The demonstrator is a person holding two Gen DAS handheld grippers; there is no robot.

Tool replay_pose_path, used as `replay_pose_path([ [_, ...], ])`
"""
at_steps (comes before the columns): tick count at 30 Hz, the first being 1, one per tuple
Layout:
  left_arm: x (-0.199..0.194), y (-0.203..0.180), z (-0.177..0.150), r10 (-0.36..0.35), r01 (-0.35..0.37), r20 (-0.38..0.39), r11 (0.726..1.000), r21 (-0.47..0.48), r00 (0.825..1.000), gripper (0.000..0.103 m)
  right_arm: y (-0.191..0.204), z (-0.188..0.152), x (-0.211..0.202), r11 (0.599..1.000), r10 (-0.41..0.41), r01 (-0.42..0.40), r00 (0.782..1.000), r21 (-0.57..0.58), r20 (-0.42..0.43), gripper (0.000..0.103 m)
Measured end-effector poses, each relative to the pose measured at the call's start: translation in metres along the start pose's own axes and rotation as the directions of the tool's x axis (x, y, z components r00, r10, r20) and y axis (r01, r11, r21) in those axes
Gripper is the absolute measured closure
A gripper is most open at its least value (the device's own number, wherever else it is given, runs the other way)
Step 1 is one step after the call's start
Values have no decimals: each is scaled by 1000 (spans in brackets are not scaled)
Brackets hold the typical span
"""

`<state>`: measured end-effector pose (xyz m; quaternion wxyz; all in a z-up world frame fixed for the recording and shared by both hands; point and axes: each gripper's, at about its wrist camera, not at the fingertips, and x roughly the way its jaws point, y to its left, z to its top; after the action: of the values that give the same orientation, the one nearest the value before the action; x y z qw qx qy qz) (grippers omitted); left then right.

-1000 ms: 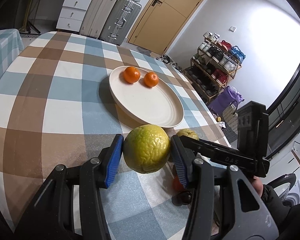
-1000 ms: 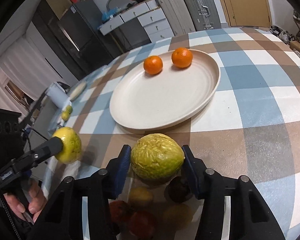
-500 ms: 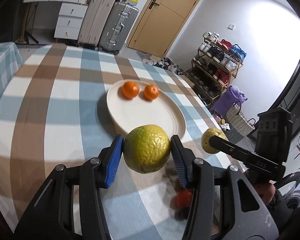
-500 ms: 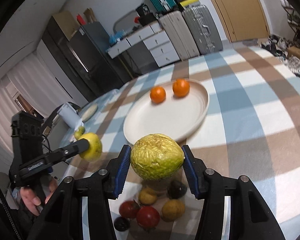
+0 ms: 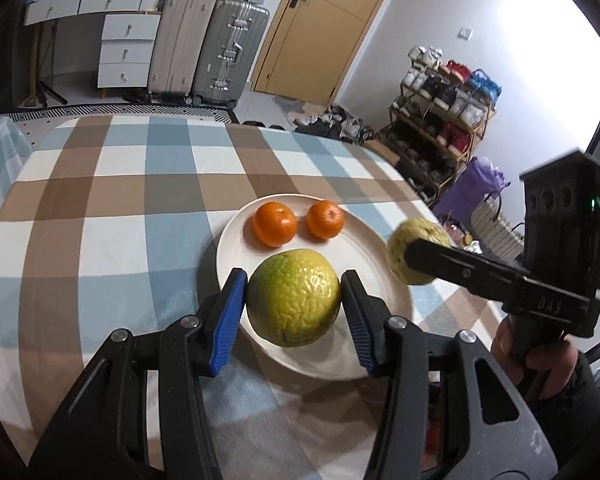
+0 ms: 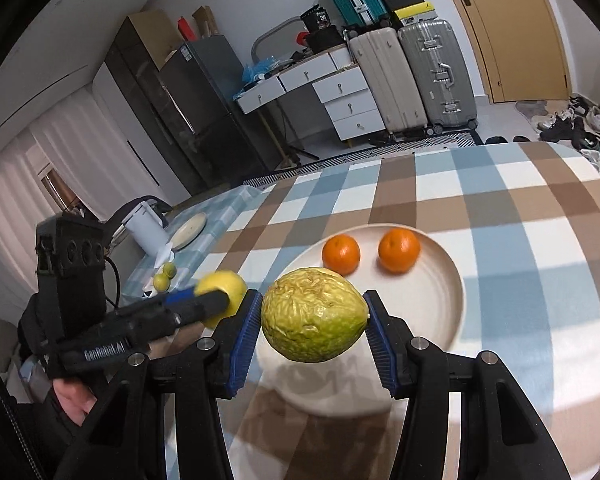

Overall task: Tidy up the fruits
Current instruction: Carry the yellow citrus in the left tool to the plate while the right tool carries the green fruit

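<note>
Left gripper [image 5: 294, 306]: clamped on a round, wrinkled yellow-green citrus [image 5: 293, 298], held in the air over the near part of the plate [image 5: 380, 256]. No long axis to speak of.

Right gripper [image 6: 313, 322]: clamped on a pale, rough-skinned guava [image 6: 314, 314], long axis running across from pad to pad, pointed end to the right. It hangs over the plate's near rim.

Plate: cream, shallow, on the checked tablecloth [image 5: 112, 200]. Two oranges [image 5: 275, 224] [image 5: 325, 219] sit side by side on the plate's far part, just apart; the near part is bare.

Relation for the coming move, as a judgement: the drop spot lies below and slightly ahead of both grippers. The left one is further in over the plate and looks nearer to setting down; the right one is at the plate's right side in the left wrist view. Each fruit needs lowering onto the bare near half, short of the oranges.

Writing: "GenRobot.AI" on the left gripper's side in the right wrist view; "DAS" on the right gripper's side in the left wrist view.
</note>
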<state>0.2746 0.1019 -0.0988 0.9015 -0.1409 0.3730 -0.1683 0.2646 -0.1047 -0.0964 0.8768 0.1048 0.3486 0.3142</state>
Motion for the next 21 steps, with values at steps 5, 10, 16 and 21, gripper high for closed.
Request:
replay_pose_path([
  [5, 30, 9, 10, 4, -4, -23, 1000, 6, 1000, 57, -19, 15, 42, 998, -11, 16, 997, 68, -76, 51],
  [10, 53, 20, 16, -36, 35, -57, 999, -21, 998, 57, -28, 25, 67, 996, -18, 28, 993, 84, -114, 51],
  [16, 66, 20, 19, -32, 32, -61, 999, -2, 998, 57, -32, 28, 87, 996, -31, 44, 987, 78, -160, 51],
  [21, 76, 19, 19, -22, 23, -91, 1000, 6, 996, 57, -36, 27, 94, 994, -56, 71, 983, 78, -177, 51],
])
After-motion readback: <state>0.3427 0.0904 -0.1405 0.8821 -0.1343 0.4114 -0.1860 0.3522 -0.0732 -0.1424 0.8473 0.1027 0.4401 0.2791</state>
